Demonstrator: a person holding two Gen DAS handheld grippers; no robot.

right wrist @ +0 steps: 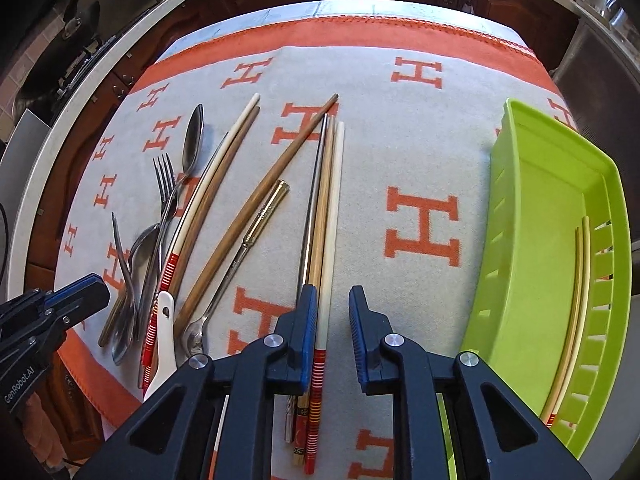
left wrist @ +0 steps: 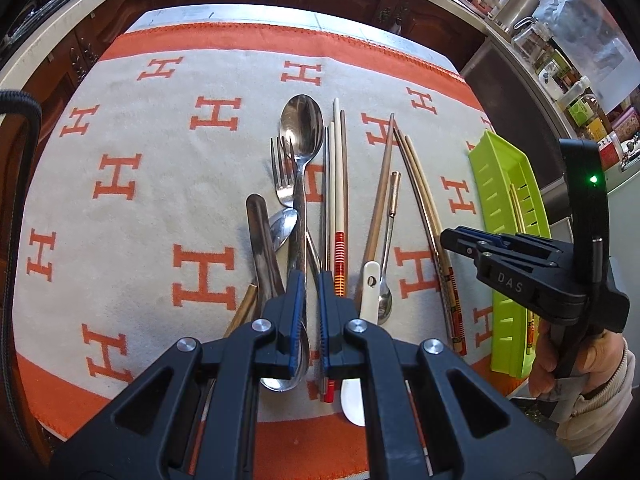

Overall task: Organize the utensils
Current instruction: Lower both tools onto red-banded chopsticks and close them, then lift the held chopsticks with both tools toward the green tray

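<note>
Left wrist view: we see our left gripper (left wrist: 307, 292) nipped shut on a long spoon (left wrist: 302, 148) amid the cutlery. Right of it, our right gripper (right wrist: 333, 312) stands narrow and empty, chopsticks (right wrist: 326, 216) beside its left finger, green tray (right wrist: 532, 208) farther right.

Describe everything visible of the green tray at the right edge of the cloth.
The green tray is a long, narrow, lime-coloured basket that looks like plastic, with rounded corners, a raised rim and slotted side walls. It lies flat at the right side of the orange-and-cream cloth, running lengthwise away from the camera. Inside, two pale chopsticks lie along its right wall, red-striped ends nearest. Neither gripper touches it.
</note>
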